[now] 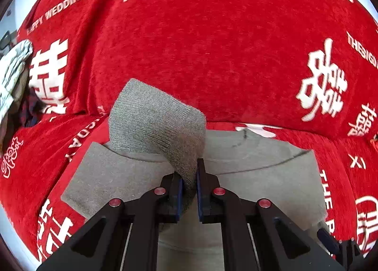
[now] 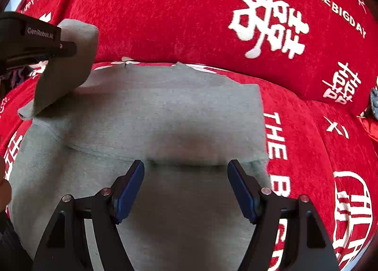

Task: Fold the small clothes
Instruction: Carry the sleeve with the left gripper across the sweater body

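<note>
Mid-fold on a red sofa (image 2: 179, 23): the left hand-held gripper (image 1: 189, 184), clenched on a sleeve (image 1: 156, 119), lifts it over the grey sweater (image 2: 165, 117); the right hand-held gripper (image 2: 185, 176) hovers released. Next, probably: lay the sleeve across.

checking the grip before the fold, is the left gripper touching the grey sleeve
Touching. The left wrist view shows the left gripper shut on the grey sleeve, knit pinched between both fingers.
</note>
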`<action>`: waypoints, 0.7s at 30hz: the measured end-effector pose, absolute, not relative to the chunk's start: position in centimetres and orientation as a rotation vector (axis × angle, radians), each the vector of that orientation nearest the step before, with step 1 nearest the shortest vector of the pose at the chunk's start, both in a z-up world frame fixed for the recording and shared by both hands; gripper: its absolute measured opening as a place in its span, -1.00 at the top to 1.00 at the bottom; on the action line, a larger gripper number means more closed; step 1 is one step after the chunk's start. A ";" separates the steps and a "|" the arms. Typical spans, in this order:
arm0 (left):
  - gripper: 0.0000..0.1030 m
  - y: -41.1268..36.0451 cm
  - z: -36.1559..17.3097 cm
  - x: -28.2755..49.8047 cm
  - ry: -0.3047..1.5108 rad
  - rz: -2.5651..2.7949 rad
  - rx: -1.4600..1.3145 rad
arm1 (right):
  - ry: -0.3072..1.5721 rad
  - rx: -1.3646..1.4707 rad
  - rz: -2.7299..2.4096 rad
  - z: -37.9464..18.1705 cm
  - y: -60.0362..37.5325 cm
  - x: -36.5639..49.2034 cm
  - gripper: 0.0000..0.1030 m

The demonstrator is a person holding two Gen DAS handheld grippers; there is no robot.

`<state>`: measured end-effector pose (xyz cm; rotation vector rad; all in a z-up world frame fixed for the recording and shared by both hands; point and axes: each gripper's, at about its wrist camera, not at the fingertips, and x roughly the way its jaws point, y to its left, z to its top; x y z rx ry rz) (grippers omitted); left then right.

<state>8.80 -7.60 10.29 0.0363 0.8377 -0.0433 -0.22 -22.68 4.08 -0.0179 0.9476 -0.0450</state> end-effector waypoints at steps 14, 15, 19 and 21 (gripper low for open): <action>0.79 -13.9 9.6 6.4 0.851 -0.127 0.141 | 0.921 0.065 -0.097 4.7 -27.4 -1.8 -0.48; 0.79 -14.4 9.6 6.3 0.850 -0.134 0.149 | 0.919 0.072 -0.100 4.7 -27.7 -1.9 -0.48; 0.79 -16.0 9.1 6.0 0.854 -0.153 0.180 | 0.911 0.094 -0.109 4.8 -28.6 -2.3 -0.48; 0.79 -16.6 8.6 6.0 0.864 -0.158 0.193 | 0.910 0.097 -0.110 4.7 -28.9 -2.4 -0.48</action>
